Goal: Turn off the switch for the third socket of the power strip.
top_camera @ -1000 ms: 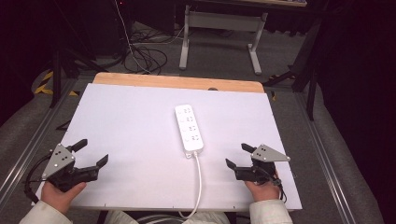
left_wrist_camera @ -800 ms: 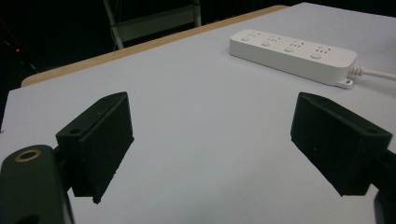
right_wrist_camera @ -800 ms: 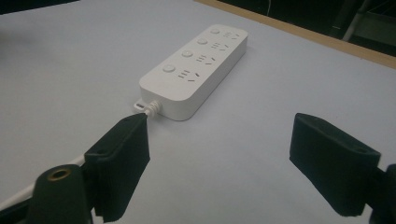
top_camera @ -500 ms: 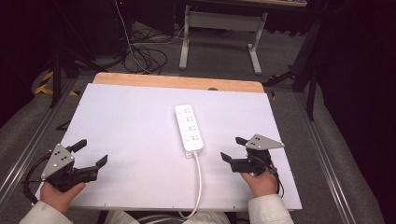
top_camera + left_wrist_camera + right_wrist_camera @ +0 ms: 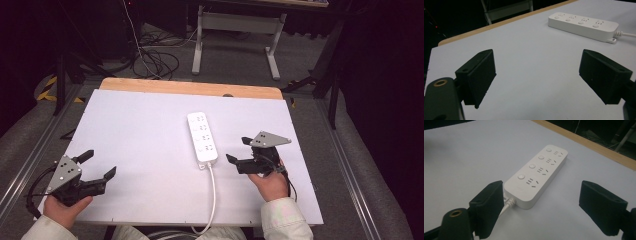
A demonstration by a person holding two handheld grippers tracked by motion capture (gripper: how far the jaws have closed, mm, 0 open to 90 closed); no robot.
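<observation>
A white power strip point(image 5: 202, 136) with several sockets and round buttons lies lengthwise in the middle of the white table point(image 5: 140, 135); its white cable point(image 5: 214, 200) runs off the near edge. My right gripper point(image 5: 239, 149) is open just right of the strip's near end, jaws aimed at it. In the right gripper view the strip point(image 5: 537, 173) lies ahead between the open jaws, with my right gripper point(image 5: 541, 207) short of its cable end. My left gripper point(image 5: 100, 164) hovers open at the near left corner. The strip point(image 5: 584, 25) sits far off in the left gripper view, beyond my left gripper point(image 5: 537, 77).
A wooden strip point(image 5: 190, 89) edges the table's far side. Beyond it stand a metal frame point(image 5: 235, 35) and tangled cables point(image 5: 155, 60) on the grey floor. Metal rails point(image 5: 30, 155) run along both sides of the table.
My right gripper has moved left and slightly forward, toward the near end of the power strip. The left gripper has stayed where it was.
</observation>
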